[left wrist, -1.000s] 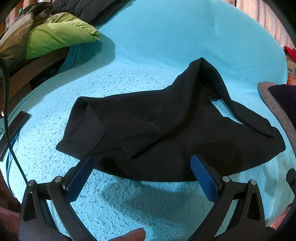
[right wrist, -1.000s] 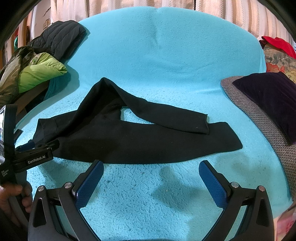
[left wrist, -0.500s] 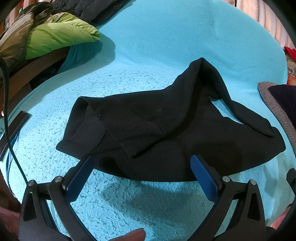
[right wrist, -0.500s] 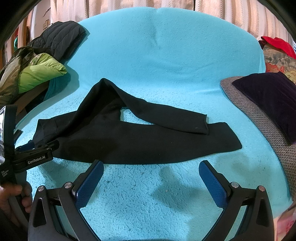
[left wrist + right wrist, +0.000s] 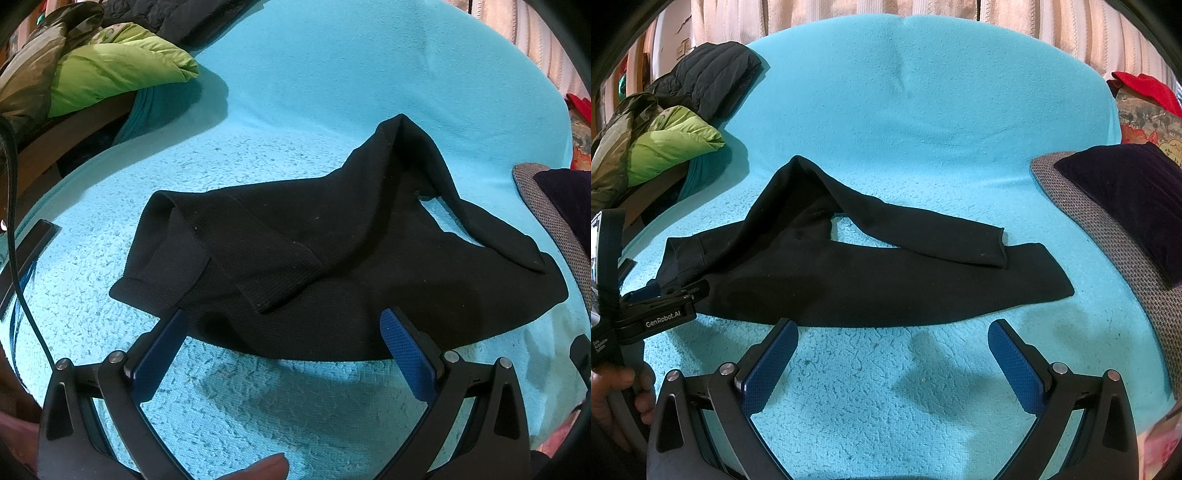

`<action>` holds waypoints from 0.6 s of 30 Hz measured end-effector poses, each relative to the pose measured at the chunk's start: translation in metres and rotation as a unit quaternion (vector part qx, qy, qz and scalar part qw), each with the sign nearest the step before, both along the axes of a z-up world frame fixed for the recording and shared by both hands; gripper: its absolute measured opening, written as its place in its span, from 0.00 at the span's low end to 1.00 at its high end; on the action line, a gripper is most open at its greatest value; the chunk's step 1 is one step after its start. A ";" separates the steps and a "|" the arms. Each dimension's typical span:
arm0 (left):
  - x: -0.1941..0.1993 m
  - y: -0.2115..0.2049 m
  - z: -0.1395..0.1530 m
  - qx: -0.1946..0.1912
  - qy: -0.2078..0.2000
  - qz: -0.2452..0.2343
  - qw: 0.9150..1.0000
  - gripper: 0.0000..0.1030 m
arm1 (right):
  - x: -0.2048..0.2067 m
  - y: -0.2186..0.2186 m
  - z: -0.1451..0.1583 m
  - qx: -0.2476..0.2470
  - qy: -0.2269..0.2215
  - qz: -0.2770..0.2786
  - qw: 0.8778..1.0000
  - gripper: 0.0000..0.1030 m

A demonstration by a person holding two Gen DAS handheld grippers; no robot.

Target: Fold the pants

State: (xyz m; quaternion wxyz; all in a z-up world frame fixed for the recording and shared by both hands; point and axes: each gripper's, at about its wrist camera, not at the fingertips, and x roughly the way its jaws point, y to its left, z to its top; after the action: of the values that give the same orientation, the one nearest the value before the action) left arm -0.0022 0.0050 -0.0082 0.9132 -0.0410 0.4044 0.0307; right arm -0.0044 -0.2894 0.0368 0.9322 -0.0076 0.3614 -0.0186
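Note:
Black pants (image 5: 332, 258) lie crumpled on a turquoise fleece blanket (image 5: 332, 74), waistband to the left, legs running right, one leg crossed over the other (image 5: 923, 236). My left gripper (image 5: 284, 317) is open and empty, its blue pads at the near edge of the pants by the waistband. In the right wrist view the left gripper (image 5: 665, 291) shows at the far left by the waistband. My right gripper (image 5: 892, 328) is open and empty, just short of the near edge of the lower leg (image 5: 886, 291).
A green and dark jacket pile (image 5: 665, 140) lies at the far left. A grey knit cushion with a dark purple pillow (image 5: 1126, 192) sits at the right edge. Red cloth (image 5: 1141, 88) is behind it. A black cable (image 5: 14, 221) hangs at left.

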 end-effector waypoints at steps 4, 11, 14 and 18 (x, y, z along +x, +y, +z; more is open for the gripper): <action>0.000 0.002 0.002 -0.007 -0.005 -0.003 1.000 1.00 | 0.000 0.000 -0.001 0.000 0.001 0.000 1.000 1.00; -0.011 0.043 0.019 -0.103 -0.063 -0.007 0.993 1.00 | 0.000 -0.002 0.000 0.004 -0.001 0.000 1.000 1.00; -0.009 0.069 0.018 -0.140 -0.051 0.002 0.989 1.00 | 0.000 -0.003 0.000 0.006 0.000 0.002 1.000 1.00; -0.001 0.116 0.020 -0.247 -0.030 -0.018 0.968 1.00 | -0.001 -0.003 0.000 0.012 -0.002 0.002 1.000 1.00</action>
State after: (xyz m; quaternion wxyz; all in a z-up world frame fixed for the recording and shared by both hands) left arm -0.0032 0.1206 0.0120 0.8870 -0.2593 0.3720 -0.0875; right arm -0.0054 -0.2924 0.0370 0.9328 0.0032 0.3602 -0.0123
